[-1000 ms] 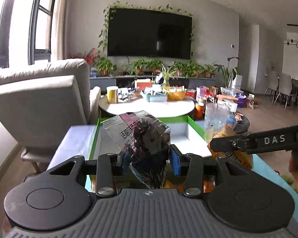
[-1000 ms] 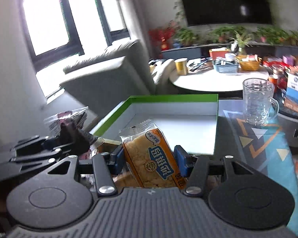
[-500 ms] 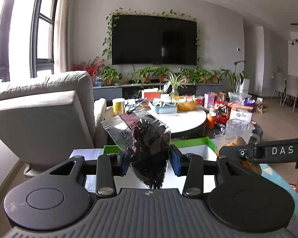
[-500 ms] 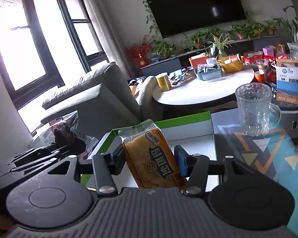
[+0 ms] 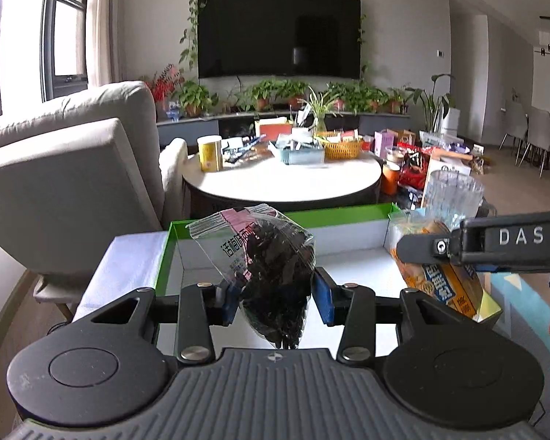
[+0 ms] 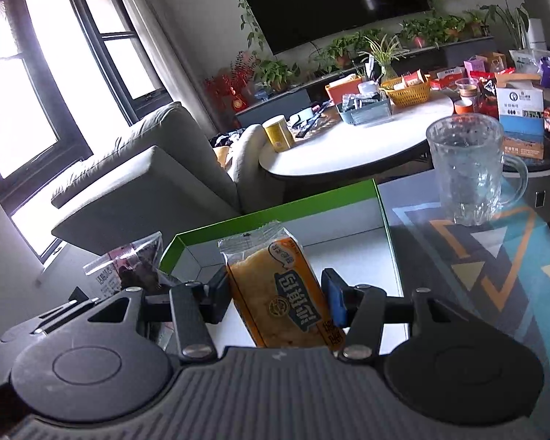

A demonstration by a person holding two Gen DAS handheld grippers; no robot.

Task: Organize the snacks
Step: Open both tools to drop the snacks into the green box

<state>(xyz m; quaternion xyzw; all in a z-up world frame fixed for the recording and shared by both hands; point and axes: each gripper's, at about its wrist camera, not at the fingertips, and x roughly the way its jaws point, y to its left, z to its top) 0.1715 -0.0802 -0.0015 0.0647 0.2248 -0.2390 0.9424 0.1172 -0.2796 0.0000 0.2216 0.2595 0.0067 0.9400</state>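
Observation:
My left gripper (image 5: 275,299) is shut on a clear packet of dark dried plums (image 5: 271,275) with a pink label, held above the near end of a white box with a green rim (image 5: 275,217). My right gripper (image 6: 275,299) is shut on an orange packet of cake (image 6: 282,293), also held over the box (image 6: 275,207). The right gripper and its orange packet (image 5: 440,282) show at the right of the left wrist view. The plum packet (image 6: 128,267) shows at the lower left of the right wrist view.
A glass mug (image 6: 469,168) stands on the patterned glass table (image 6: 495,256) right of the box. A grey armchair (image 5: 66,168) is at the left. A round white table (image 5: 282,179) with baskets and packets stands beyond the box.
Both grippers have tilted and shifted while keeping their packets. The box sank low in the left view half a second ago and now fills the middle again. The right view has rolled leftward.

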